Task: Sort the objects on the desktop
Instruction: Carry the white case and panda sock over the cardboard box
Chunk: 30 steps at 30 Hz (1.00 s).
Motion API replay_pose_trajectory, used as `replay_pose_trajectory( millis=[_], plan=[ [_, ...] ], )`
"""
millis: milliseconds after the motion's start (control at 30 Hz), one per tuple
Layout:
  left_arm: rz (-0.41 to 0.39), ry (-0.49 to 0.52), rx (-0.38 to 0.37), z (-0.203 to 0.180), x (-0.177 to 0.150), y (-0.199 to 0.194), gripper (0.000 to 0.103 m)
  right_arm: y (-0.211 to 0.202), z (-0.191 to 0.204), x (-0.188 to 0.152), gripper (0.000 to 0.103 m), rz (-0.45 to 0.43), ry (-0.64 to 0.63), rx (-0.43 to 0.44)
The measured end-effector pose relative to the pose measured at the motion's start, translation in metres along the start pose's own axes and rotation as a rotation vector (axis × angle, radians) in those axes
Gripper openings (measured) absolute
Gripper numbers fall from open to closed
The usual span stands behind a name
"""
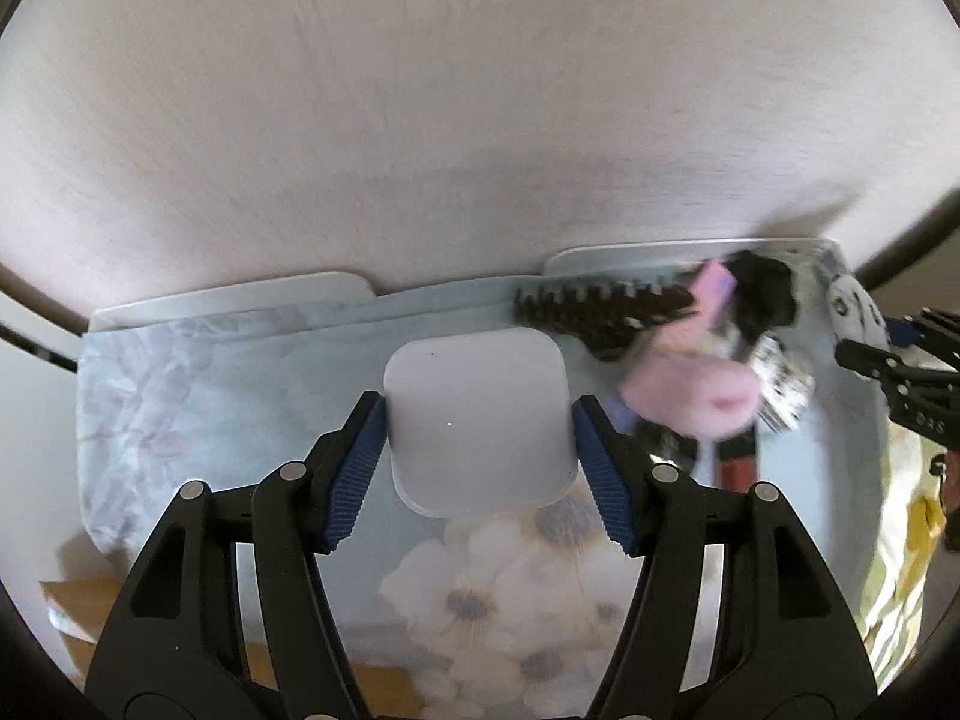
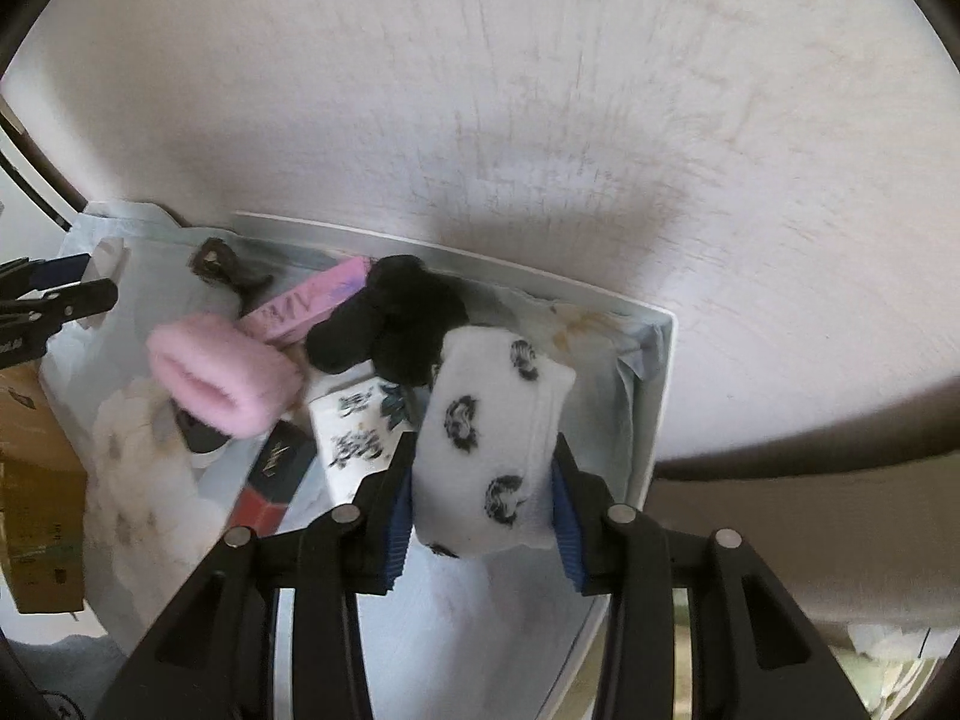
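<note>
My left gripper (image 1: 478, 420) is shut on a flat white square box with rounded corners (image 1: 477, 417), held above a white bin lined with pale floral cloth (image 1: 180, 396). My right gripper (image 2: 483, 474) is shut on a rolled white sock with black patterns (image 2: 492, 444), lifted over the same bin (image 2: 657, 396). Still in the bin lie a pink fuzzy roll (image 2: 219, 375), a black fuzzy item (image 2: 396, 324), a pink rectangular packet (image 2: 312, 300), a dark brown claw clip (image 1: 600, 306), a white box with dark floral print (image 2: 354, 432) and a black-and-red box (image 2: 273, 480).
A white tabletop (image 1: 450, 108) stretches beyond the bin. A brown cardboard box (image 2: 36, 480) stands to the left of the bin. The other gripper's black fingers (image 1: 894, 366) show at the right edge of the left wrist view. A dark curved edge (image 2: 810, 444) runs at the right.
</note>
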<state>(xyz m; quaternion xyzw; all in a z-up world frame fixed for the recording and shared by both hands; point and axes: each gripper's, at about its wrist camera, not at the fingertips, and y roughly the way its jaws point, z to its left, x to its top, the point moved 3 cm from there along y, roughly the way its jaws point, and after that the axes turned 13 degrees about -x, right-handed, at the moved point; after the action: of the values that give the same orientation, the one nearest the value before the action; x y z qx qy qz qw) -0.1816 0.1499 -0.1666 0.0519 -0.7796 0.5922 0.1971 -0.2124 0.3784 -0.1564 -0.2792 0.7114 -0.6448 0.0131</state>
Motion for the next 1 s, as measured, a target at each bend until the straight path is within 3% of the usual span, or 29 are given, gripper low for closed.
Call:
replay_pose_trajectory(
  millis=[133, 267, 367, 533, 867, 1000],
  plan=[
    [-0.022, 0.034, -0.031, 0.01, -0.002, -0.031, 0.061, -0.035, 0.003, -0.005, 0.037, -0.018, 0.02, 0.011],
    [-0.046, 0.073, -0.039, 0.011, -0.016, -0.066, 0.061, -0.07, 0.044, 0.012, 0.037, -0.049, 0.018, 0.016],
    [-0.063, 0.094, -0.036, 0.021, -0.028, -0.096, 0.061, -0.094, 0.048, 0.013, 0.037, -0.089, 0.019, 0.021],
    [-0.084, 0.107, -0.037, 0.052, -0.059, -0.134, 0.061, -0.134, 0.087, 0.014, 0.037, -0.154, 0.003, 0.06],
    [-0.119, 0.034, -0.004, 0.134, -0.126, -0.187, 0.061, -0.175, 0.228, 0.017, 0.037, -0.231, -0.135, 0.14],
    [-0.118, -0.014, 0.03, 0.166, -0.157, -0.195, 0.061, -0.173, 0.274, 0.01, 0.037, -0.227, -0.146, 0.2]
  ],
)
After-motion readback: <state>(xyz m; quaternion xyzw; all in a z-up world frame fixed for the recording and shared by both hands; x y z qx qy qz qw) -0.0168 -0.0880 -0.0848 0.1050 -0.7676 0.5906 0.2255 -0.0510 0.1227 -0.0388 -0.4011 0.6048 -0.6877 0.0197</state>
